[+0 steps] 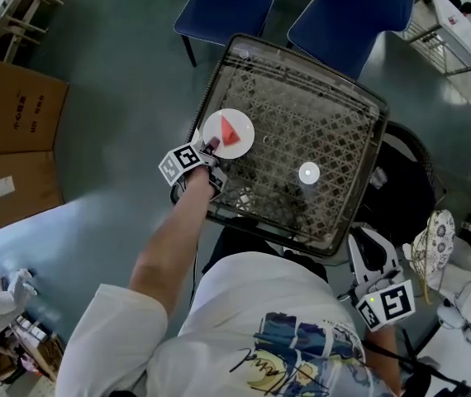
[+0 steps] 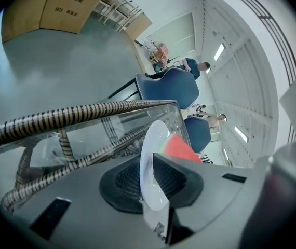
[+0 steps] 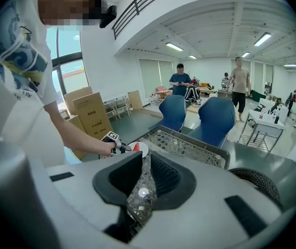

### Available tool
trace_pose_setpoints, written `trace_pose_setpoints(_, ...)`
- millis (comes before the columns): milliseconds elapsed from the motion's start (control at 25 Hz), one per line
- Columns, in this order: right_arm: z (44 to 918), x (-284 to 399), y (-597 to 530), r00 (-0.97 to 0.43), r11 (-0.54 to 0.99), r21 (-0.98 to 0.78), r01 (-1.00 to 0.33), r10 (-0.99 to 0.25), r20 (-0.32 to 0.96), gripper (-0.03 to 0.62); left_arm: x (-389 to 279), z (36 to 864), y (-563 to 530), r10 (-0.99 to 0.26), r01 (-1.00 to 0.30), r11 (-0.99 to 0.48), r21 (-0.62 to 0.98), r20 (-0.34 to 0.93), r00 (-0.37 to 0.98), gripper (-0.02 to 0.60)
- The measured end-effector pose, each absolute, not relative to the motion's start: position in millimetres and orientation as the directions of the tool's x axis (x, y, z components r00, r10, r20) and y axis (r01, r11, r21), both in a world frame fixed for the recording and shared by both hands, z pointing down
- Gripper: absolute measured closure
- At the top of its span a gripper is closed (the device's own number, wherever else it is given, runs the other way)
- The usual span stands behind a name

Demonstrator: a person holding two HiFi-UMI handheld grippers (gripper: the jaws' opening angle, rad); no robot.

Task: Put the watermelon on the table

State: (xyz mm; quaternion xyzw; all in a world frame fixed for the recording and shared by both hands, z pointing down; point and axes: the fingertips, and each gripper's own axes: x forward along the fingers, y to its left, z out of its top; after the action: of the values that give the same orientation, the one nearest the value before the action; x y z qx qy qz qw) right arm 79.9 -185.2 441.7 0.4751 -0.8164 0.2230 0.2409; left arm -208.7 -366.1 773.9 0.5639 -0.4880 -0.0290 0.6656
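— Left gripper [image 1: 211, 145] first: what has it got?

— Its jaws are closed on the rim of a white plate [image 1: 215, 125]. In the left gripper view [image 2: 153, 185] the plate [image 2: 150, 144] stands edge-on between the two dark pads.

— And the watermelon?

— A red wedge of watermelon [image 1: 232, 131] lies on that plate. From the gripper's own camera it shows just past the plate's edge [image 2: 182, 149], red with a thin green rind.

— Where is the plate against the bench?

— At the left edge of the bench [image 1: 318, 114], which has a glass top over woven wicker. Whether the plate touches the glass, I cannot tell.

— Right gripper?

— Right gripper [image 1: 368, 242] is low, at the person's right side, off the near corner of the bench. Its jaws [image 3: 143, 183] stand a narrow gap apart with nothing between them; only the wicker lattice shows through.

— Anything else on the bench?

— A small white disc [image 1: 309, 173] lies on the glass, well apart from the plate.

— Around it?

— Two blue chairs [image 1: 347, 11] stand at the far side, and cardboard boxes [image 1: 12, 110] are on the floor at the left.
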Motion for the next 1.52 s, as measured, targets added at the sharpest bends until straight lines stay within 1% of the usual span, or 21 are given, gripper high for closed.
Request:
trace_pose_setpoints(320,440,81,-179,-0.429,0.442,-0.136,-0.887,-0.677,0.598,0.548,-208,773,-365,-0.525,-0.649,0.356,0.672,0.719,0.456,0.509)
trace_pose_setpoints(440,440,83,-177,-0.429,0.440,-0.137,-0.887,-0.679,0.596,0.548,-207,773,-364,-0.496,-0.716,0.340,0.610,0.763,0.415,0.485)
trace_pose_setpoints(720,436,89,-167,-0.424,0.430,-0.140,-0.892,-0.686,0.591,0.548,-209,773,-358,-0.437,-0.824,0.317,0.470,0.843,0.313,0.456)
trace_pose_setpoints(960,438,95,-159,-0.426,0.428,-0.145,-0.892,-0.688,0.588,0.548,-210,773,-356,-0.413,-0.880,0.280,0.384,0.875,0.251,0.440)
trace_pose_setpoints(1080,437,97,-155,-0.427,0.429,-0.146,-0.892,-0.688,0.587,0.548,-214,772,-353,-0.405,-0.914,0.239,0.327,0.889,0.212,0.430)
trace_pose_setpoints(1320,438,101,-147,-0.437,0.441,-0.144,-0.886,-0.687,0.581,0.548,-217,762,-351,-0.437,-0.911,0.235,0.340,0.874,0.213,0.430)
trace_pose_setpoints(1520,438,106,-143,-0.463,0.475,-0.140,-0.869,-0.681,0.566,0.548,-216,739,-342,-0.499,-0.903,0.213,0.373,0.836,0.227,0.430)
